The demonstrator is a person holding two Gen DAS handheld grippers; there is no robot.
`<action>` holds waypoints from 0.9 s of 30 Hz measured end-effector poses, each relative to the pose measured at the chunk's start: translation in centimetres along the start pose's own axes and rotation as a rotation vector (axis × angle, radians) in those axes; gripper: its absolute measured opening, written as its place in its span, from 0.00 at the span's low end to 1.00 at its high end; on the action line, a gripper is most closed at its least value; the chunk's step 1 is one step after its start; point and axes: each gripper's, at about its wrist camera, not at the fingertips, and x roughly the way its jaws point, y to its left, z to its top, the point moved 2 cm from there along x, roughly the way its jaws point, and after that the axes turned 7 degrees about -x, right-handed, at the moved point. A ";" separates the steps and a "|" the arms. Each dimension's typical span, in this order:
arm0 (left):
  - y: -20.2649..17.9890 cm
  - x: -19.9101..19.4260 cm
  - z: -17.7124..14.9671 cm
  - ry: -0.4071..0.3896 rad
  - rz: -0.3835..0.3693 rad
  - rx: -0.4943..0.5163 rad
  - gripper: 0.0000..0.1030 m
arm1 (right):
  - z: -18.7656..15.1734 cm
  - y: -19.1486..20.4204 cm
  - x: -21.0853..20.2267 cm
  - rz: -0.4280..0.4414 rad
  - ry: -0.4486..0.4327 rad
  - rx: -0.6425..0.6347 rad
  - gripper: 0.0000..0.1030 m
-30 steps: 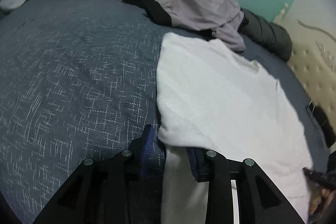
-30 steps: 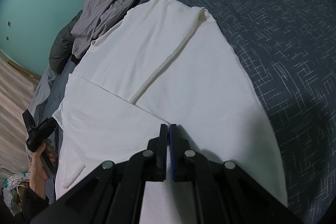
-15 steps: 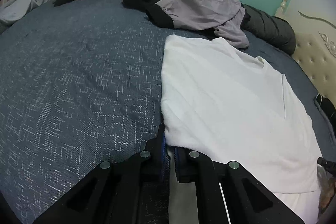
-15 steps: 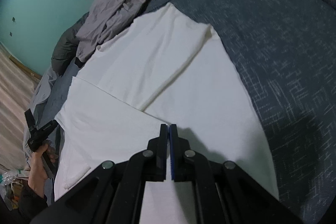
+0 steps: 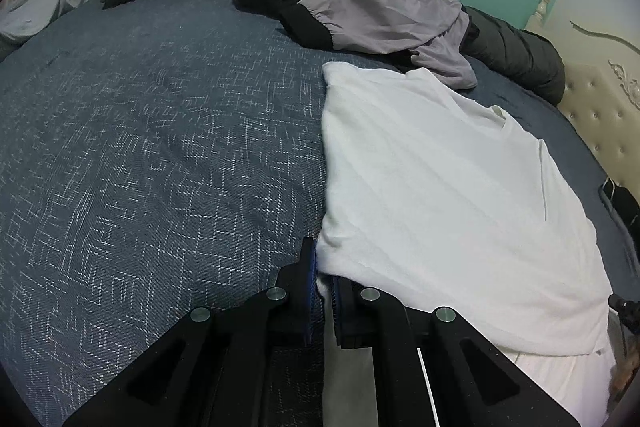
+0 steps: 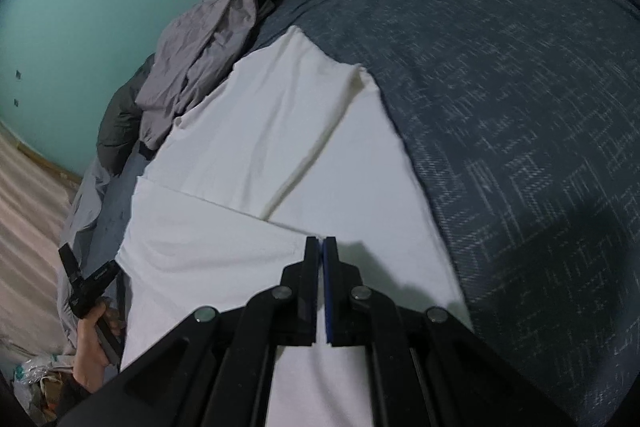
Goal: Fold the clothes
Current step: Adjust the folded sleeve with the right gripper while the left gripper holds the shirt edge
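Blue bedspread [image 5: 160, 147]; left gripper [image 5: 324, 281] pinches white shirt [image 5: 420, 187] hem. Right gripper [image 6: 321, 247] closed, probably on shirt.

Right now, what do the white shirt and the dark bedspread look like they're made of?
White shirt: probably soft cotton knit, matte; it drapes and creases gently. Bedspread: seemingly a thicker woven fabric, dark blue with pale flecked threads, no shine.

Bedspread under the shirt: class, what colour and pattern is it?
The bedspread is dark blue with a white crosshatch weave, clearest in the left wrist view.
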 end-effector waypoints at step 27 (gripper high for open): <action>0.5 0.1 0.0 0.027 -0.039 -0.026 0.07 | -4.6 5.0 -0.1 -0.011 0.131 -0.061 0.03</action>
